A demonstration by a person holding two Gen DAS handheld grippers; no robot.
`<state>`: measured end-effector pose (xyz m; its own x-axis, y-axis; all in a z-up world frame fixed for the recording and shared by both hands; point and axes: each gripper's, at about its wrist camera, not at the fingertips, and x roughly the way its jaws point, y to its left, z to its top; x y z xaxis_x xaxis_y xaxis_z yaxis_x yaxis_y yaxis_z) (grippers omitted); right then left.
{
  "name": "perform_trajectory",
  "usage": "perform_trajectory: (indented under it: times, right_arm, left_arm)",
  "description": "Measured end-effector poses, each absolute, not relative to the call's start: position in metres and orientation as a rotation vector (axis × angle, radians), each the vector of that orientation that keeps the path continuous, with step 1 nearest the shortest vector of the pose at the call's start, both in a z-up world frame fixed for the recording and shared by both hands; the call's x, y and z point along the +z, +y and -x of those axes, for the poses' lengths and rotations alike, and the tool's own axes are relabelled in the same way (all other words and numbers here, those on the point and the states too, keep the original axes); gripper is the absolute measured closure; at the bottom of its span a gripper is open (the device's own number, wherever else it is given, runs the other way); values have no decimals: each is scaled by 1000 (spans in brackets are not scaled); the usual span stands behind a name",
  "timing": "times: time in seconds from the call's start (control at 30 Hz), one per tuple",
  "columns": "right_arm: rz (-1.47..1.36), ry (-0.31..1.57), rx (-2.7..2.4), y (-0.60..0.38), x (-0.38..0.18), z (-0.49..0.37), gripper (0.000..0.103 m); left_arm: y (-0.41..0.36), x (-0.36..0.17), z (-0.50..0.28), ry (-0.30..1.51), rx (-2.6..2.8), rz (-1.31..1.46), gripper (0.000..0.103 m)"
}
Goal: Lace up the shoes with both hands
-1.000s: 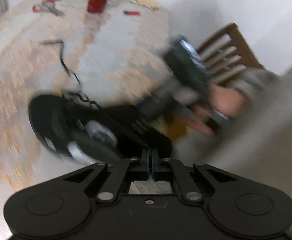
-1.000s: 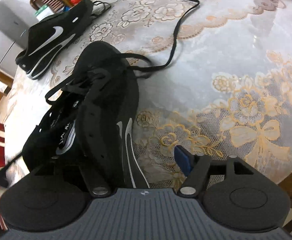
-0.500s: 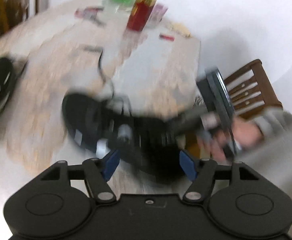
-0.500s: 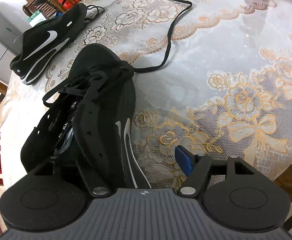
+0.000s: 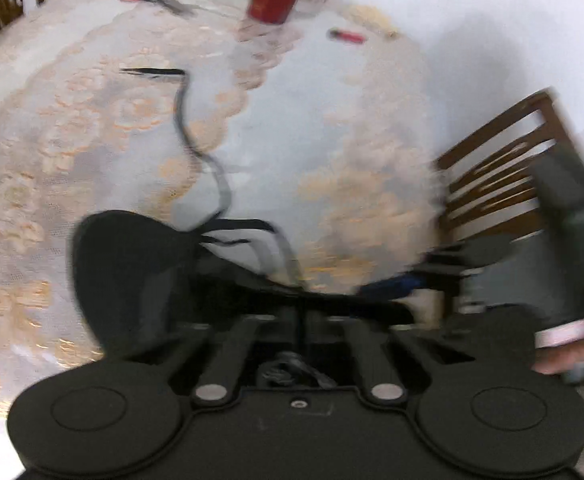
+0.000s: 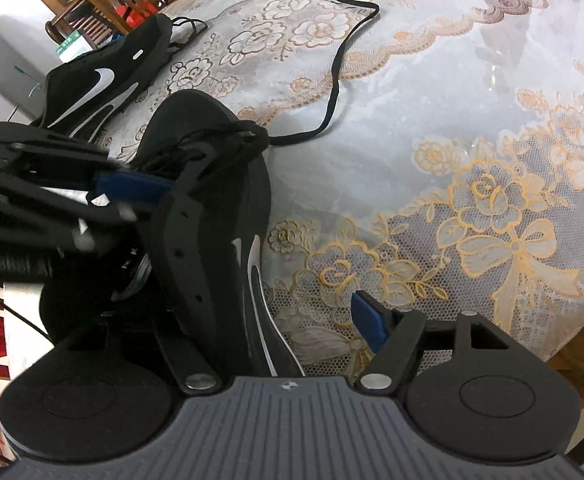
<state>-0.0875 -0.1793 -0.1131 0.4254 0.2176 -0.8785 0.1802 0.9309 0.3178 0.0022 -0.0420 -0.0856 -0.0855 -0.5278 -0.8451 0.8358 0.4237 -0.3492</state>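
The left gripper (image 6: 159,194) has swung down onto the near black mesh sneaker (image 6: 219,208) since a second ago; its jaws are together over the tongue, on a lace or not I cannot tell. The right gripper (image 6: 275,304) straddles the shoe's side, jaws opening. Only the lowest eyelets look laced; the long black shoelace (image 6: 334,80) trails loose across the lace-patterned tablecloth (image 6: 472,200). A second black sneaker (image 6: 103,76) waits beyond, with wooden chairs (image 5: 500,168) around.

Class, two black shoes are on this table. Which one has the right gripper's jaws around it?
The nearer shoe, with the loose lace trailing from it. The far shoe lies apart by the table's edge, away from both grippers.
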Motion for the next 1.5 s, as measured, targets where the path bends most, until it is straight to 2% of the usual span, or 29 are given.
perform_trajectory:
  times: [0.47,1.13,1.17,1.23,1.3,1.33,1.43,1.5]
  right_arm:
    - [-352,1125,-2,-176,-114,88,19]
    - [-251,1143,-8,-167,-111,83,14]
    - [-247,1144,-9,-166,-110,82,14]
    - [-247,1151,-12,-165,-110,82,14]
    - [-248,1158,-12,-165,-109,82,14]
    - [-251,1162,-8,-165,-109,81,14]
    - [-246,1174,41,-166,-108,84,17]
    - [-234,1168,75,-166,-106,90,19]
  left_arm:
    - [45,-9,89,1312,-1108,-563,101]
    - [136,64,171,1303,-814,-489,102]
    - [140,67,173,1281,-793,-476,100]
    - [142,71,171,1213,-769,-436,87]
    - [135,67,162,1151,-783,-402,28]
    - [127,63,156,1113,-812,-395,22]
    - [91,42,132,1013,-930,-367,21]
    - [60,22,107,1009,-966,-328,21]
